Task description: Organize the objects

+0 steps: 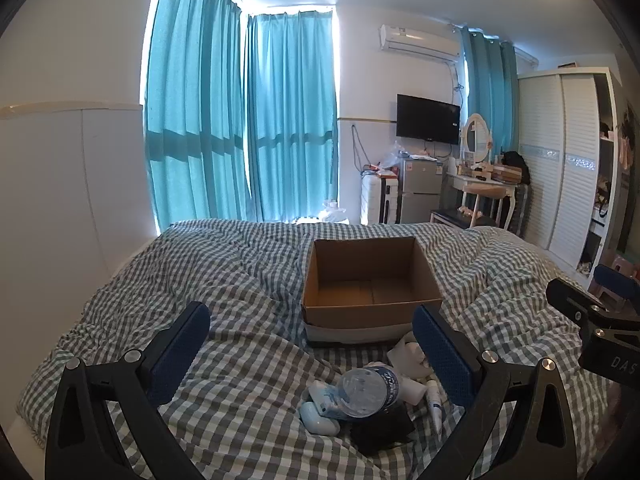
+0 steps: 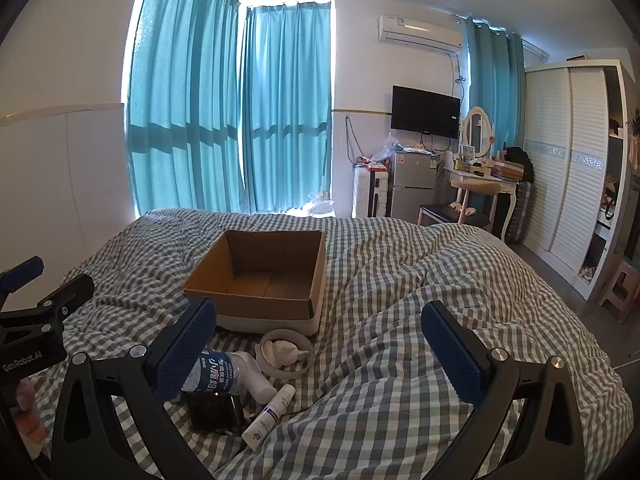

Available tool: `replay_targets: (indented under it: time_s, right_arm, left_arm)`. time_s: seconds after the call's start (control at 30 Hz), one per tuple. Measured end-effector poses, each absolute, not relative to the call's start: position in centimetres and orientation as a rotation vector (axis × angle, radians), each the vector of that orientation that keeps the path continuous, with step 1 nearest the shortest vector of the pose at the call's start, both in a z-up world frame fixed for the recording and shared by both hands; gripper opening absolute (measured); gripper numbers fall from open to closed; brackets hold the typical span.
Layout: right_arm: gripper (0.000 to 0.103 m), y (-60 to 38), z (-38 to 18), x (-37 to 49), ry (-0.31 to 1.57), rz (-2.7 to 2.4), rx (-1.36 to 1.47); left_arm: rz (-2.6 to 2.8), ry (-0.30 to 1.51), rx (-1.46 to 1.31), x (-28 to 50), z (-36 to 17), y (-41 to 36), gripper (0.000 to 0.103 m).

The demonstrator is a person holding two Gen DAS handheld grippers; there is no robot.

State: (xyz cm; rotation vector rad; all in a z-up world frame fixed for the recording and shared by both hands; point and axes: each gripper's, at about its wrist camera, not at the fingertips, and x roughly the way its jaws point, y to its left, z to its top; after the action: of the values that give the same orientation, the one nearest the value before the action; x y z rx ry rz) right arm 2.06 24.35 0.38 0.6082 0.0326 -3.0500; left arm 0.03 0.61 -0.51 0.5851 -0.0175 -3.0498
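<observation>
An empty open cardboard box (image 1: 370, 280) (image 2: 264, 276) sits on the checked bed cover. A small pile lies in front of it: a clear bottle with a blue label (image 1: 366, 392) (image 2: 218, 372), a pale blue case (image 1: 318, 410), a black object (image 1: 382, 430) (image 2: 216, 412), a white tube (image 2: 268, 416) (image 1: 436, 406) and a white bowl with crumpled white stuff (image 2: 285, 352). My left gripper (image 1: 312, 356) is open and empty, just above the pile. My right gripper (image 2: 320, 356) is open and empty, to the right of the pile.
The bed cover (image 2: 400, 300) is rumpled with raised folds on the right. Teal curtains (image 1: 240, 120) hang behind the bed. A small fridge (image 1: 420, 188), dressing table (image 1: 480, 184), wall TV and white wardrobe (image 2: 568, 160) stand beyond. A pink stool (image 2: 620, 288) stands on the floor.
</observation>
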Motion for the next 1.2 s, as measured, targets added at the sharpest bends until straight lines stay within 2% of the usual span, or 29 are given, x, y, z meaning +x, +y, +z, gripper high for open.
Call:
replay_targets:
  time_s: [1.2]
  right_arm:
    - [0.103, 24.07, -0.10, 2.43, 0.035, -3.028, 0.624]
  left_arm:
    - [-3.059, -0.021, 0.616, 0.12, -1.26, 0.90, 0.103]
